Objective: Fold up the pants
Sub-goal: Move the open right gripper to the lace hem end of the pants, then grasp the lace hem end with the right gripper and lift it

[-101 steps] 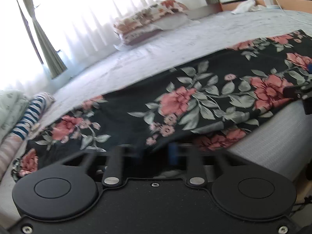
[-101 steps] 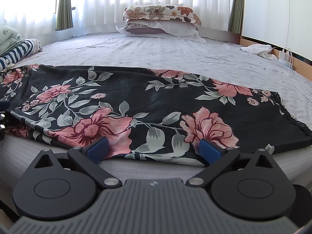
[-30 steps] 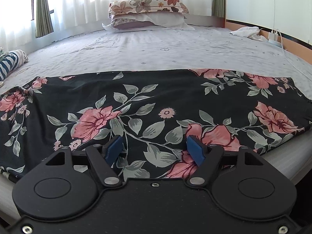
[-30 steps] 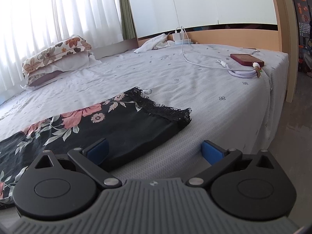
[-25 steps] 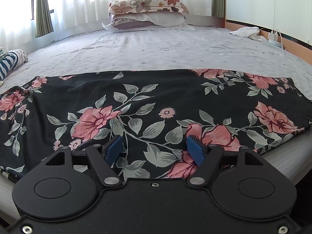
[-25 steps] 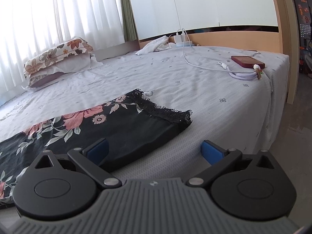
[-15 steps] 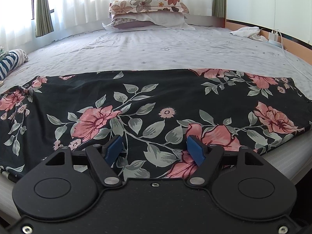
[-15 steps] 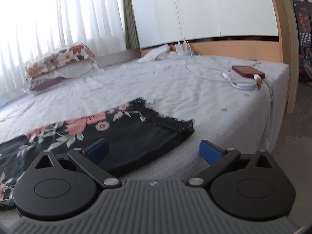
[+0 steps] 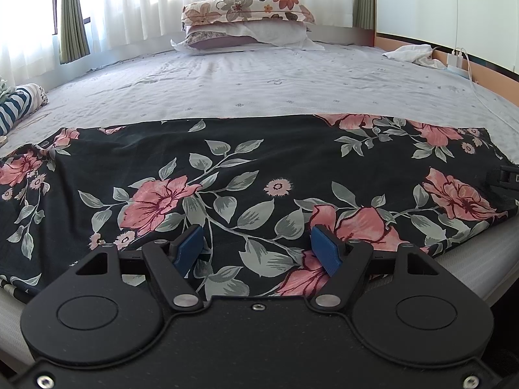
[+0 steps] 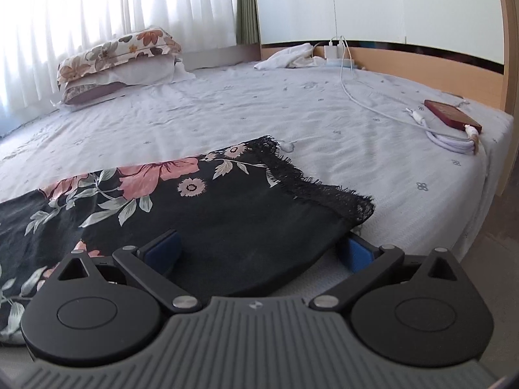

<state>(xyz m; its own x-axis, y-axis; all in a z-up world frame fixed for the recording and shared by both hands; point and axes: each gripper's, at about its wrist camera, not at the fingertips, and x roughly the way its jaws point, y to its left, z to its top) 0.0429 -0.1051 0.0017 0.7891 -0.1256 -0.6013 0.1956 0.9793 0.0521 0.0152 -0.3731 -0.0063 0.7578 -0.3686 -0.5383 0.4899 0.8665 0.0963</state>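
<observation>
The black floral pants (image 9: 246,168) lie flat along the near edge of the bed, folded lengthwise. My left gripper (image 9: 256,248) is open over the middle of their near edge, touching nothing. In the right wrist view the lace-trimmed leg end (image 10: 318,188) of the pants (image 10: 207,214) lies just ahead. My right gripper (image 10: 259,254) is open and low at the near corner of that end, its blue pads either side of the fabric edge. The right gripper's tip shows at the far right of the left wrist view (image 9: 507,178).
Stacked pillows (image 9: 246,19) lie at the head of the bed. Rolled striped clothes (image 9: 16,107) lie at the left. A white cloth (image 10: 288,56), a charger with cable (image 10: 353,94) and a red phone (image 10: 452,113) lie to the right. The bed edge (image 10: 480,207) drops off right.
My right gripper has moved forward and down to the lace-trimmed leg end, so the fabric corner now lies between its open pads. My left gripper has stayed still.
</observation>
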